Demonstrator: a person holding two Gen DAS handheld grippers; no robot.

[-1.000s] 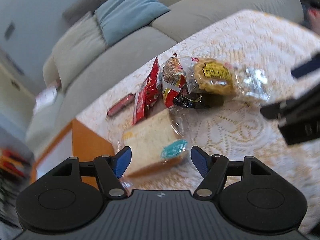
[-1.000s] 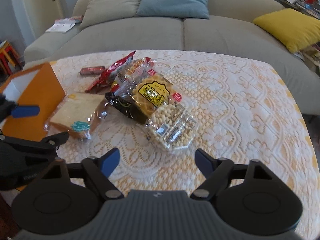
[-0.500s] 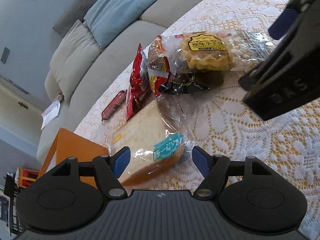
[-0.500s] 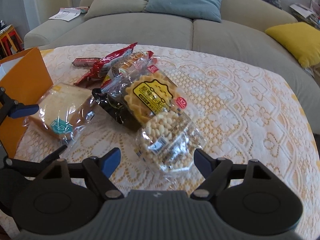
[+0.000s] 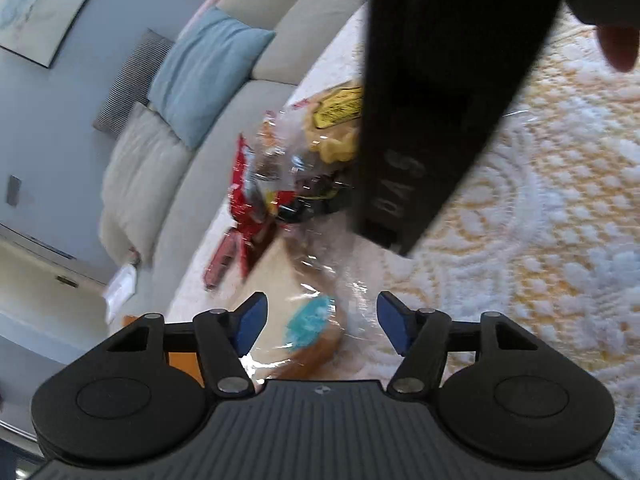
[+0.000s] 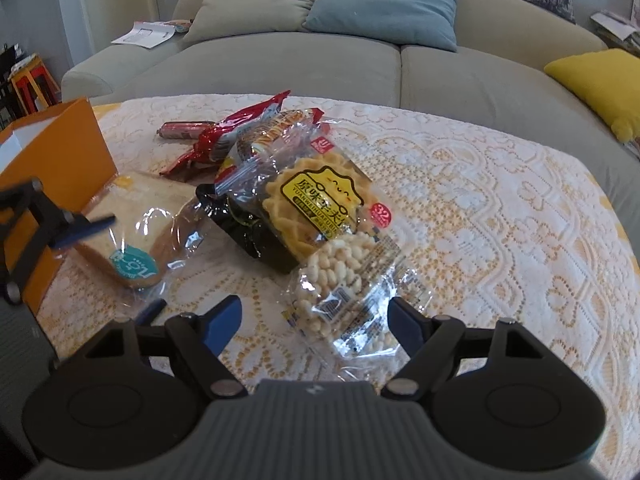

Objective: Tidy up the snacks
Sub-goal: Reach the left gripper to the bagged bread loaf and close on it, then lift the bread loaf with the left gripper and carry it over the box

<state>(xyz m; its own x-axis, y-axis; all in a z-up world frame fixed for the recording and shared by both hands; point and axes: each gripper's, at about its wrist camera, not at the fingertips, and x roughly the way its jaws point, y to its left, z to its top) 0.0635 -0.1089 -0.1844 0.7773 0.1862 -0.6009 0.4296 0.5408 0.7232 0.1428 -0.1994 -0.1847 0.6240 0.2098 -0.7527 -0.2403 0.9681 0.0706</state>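
A pile of snacks lies on the lace tablecloth (image 6: pixel 500 208). A bagged bread slice with a teal sticker (image 6: pixel 132 236) (image 5: pixel 296 320) lies nearest the orange box (image 6: pixel 60 160). My left gripper (image 5: pixel 318 320) is open, its blue pads on either side of the bread; the same gripper (image 6: pixel 108 264) shows at the left of the right wrist view. My right gripper (image 6: pixel 316 316) is open over the near end of the clear bag of waffle cookies and puffs (image 6: pixel 332 240). A dark packet (image 6: pixel 244 228), a red packet (image 6: pixel 224 136) and a sausage (image 6: pixel 188 130) lie behind.
A grey sofa (image 6: pixel 360 68) with blue (image 6: pixel 384 0) and yellow (image 6: pixel 596 80) cushions runs behind the table. The body of the right gripper (image 5: pixel 440 100) hangs across the left wrist view, with a fingertip of a hand (image 5: pixel 620 46) at top right.
My left gripper has moved down and forward until its pads straddle the bread. My right gripper has come closer to the cookie bag, which now reaches between its pads.
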